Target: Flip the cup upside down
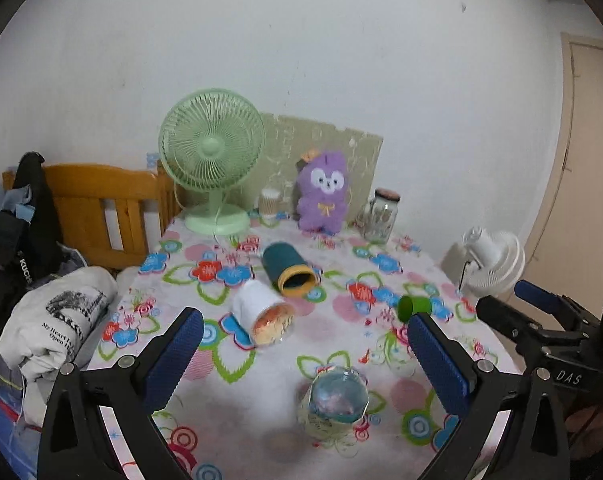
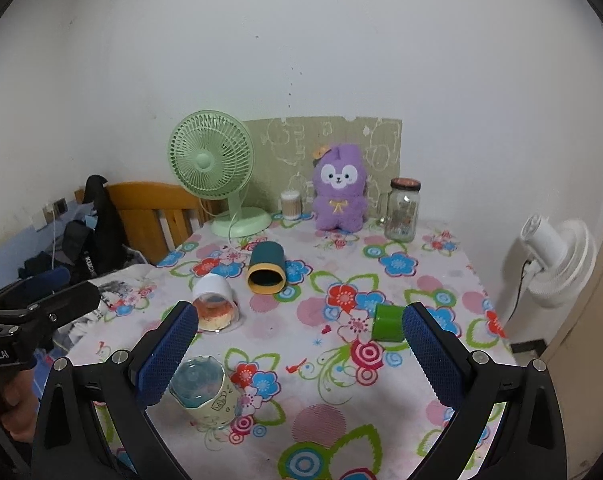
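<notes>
Both grippers hang above the floral table [image 2: 441, 264] with jaws spread wide and nothing in them. Looks like a pre-grab hover: the left gripper [image 1: 305, 340] has the glass cup [image 1: 338, 398] standing just ahead, between its fingers. From the right gripper [image 2: 299, 328] that cup sits near its left finger. The white, teal and green cups lie tipped over farther out.

Glossy clear glass cup [image 2: 204, 394]; matt printed cloth tablecloth [image 2: 381, 392]; fuzzy plush toy [image 2: 340, 188].
</notes>
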